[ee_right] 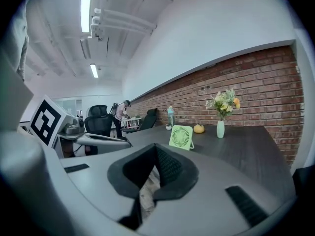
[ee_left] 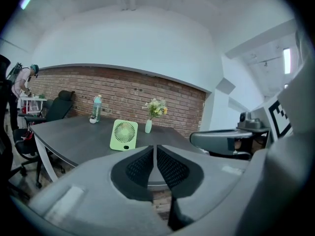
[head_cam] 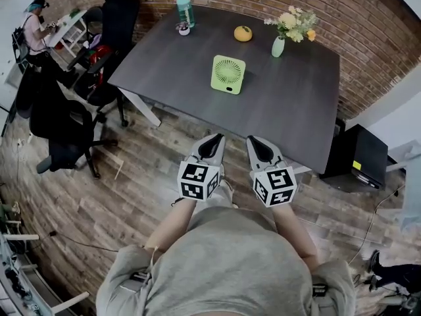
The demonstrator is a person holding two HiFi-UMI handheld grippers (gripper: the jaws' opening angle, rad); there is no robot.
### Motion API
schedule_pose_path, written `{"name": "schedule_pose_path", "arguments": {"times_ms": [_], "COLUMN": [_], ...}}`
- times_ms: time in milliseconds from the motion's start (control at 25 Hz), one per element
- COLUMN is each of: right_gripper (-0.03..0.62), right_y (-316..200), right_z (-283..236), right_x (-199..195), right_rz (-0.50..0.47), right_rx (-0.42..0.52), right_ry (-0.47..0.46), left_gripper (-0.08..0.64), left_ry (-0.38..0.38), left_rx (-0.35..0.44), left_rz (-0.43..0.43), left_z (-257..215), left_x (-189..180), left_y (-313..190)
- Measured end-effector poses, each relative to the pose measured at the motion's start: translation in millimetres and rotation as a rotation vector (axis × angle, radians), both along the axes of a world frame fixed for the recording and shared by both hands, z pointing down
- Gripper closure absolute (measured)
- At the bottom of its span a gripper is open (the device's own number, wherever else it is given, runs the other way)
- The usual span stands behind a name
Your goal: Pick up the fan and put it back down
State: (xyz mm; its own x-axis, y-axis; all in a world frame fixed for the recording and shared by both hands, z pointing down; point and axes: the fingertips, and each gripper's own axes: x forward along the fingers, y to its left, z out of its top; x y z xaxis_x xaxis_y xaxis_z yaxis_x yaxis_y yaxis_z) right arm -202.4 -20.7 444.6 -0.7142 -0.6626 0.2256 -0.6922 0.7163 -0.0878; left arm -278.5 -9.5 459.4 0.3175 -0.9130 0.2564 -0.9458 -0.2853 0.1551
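I see the pale green square plastic fan (head_cam: 228, 74) standing upright near the middle of the dark grey rectangular desk (head_cam: 164, 78), its round grille facing me. My left hand-held gripper (ee_left: 154, 149) is pressed together with nothing between its jaws. My right hand-held gripper (ee_right: 156, 149) is likewise closed and empty. Both hang side by side on my side of the fan, well apart from it and pointing toward it. Behind the fan lies a round orange fruit (head_cam: 243, 33). Behind it to the right stands a pale green vase of yellow and white flowers (head_cam: 279, 45). Behind it to the left are a tall green plastic bottle (head_cam: 185, 7) and a small white pot (head_cam: 183, 29).
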Motion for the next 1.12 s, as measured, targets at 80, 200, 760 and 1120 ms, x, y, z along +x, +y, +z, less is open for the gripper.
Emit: {"name": "schedule_pose_path", "arguments": {"times_ms": [80, 200, 760, 1120], "right_gripper": [0.589, 0.589, 0.589, 0.591], "right_y": [10.6, 26.3, 55.0, 54.0], "right_z": [0.8, 2.4, 2.9, 0.9], "right_x": [3.6, 8.8, 20.6, 22.2], "right_rz": [0.000, -0.001, 0.010, 0.019], "right_rx": [-0.001, 0.001, 0.021, 0.044], "right_ry": [-0.003, -0.006, -0.016, -0.023], "left_gripper": [0.526, 0.528, 0.526, 0.526], "left_ry": [0.004, 0.012, 0.006, 0.001], "left_rx": [0.006, 0.012, 0.009, 0.004], "left_rz": [0.004, 0.006, 0.030, 0.045], "left_z": [-1.1, -1.6, 3.9, 4.8], "left_x": [4.7, 10.6, 23.4, 26.1], "left_y": [9.6, 23.4, 54.2, 50.0]}}
